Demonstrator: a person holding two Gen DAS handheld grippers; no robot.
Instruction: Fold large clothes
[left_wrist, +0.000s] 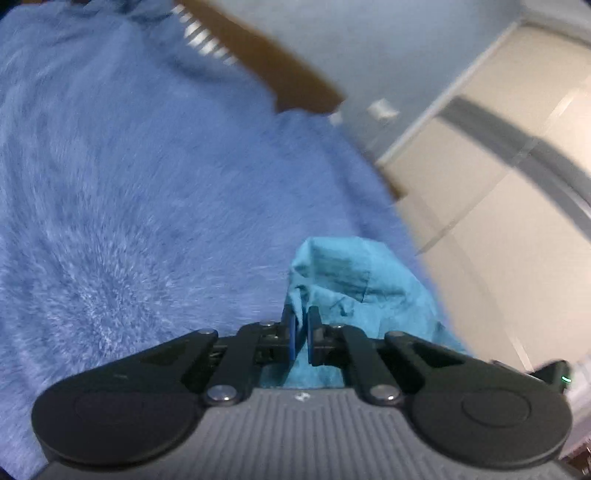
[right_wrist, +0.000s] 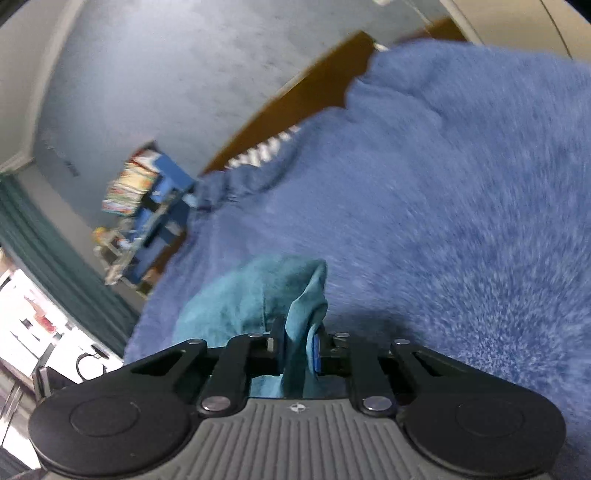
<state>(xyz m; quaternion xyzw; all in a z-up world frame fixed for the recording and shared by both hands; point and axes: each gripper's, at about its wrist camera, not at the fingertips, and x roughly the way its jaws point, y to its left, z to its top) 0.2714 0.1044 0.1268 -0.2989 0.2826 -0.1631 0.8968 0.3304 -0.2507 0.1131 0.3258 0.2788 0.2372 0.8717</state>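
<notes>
The left gripper (left_wrist: 301, 332) is clamped on a bunched fold of the teal garment (left_wrist: 343, 280), which rises just ahead of its tips and spills off to their right, over the blue fleece blanket (left_wrist: 129, 184) spread on the bed ahead and to the left. Only a thin pinch of cloth seems to sit between those jaws, near the edge of the fabric, so the likeliest failure on this side is the hem sliding out as the garment takes tension; a fast sweep, which the blur suggests, would make that worse. The right gripper (right_wrist: 297, 341) is likewise closed on the garment (right_wrist: 251, 291), with a thicker wad standing up between its pads and the rest hanging ahead and to its left, again above the blanket (right_wrist: 461, 184). A bulky, crumpled hold like this may mean several layers are caught at once, in which case the fold would come out lopsided or twisted rather than flat. If the two grippers pull apart unevenly, one corner could tear free and drop in a heap. The fleece looks grabby, so cloth dragged across it might catch and wrinkle instead of sliding smooth. To the right gripper's far left the bed ends, and a garment let go there could slip to the floor
</notes>
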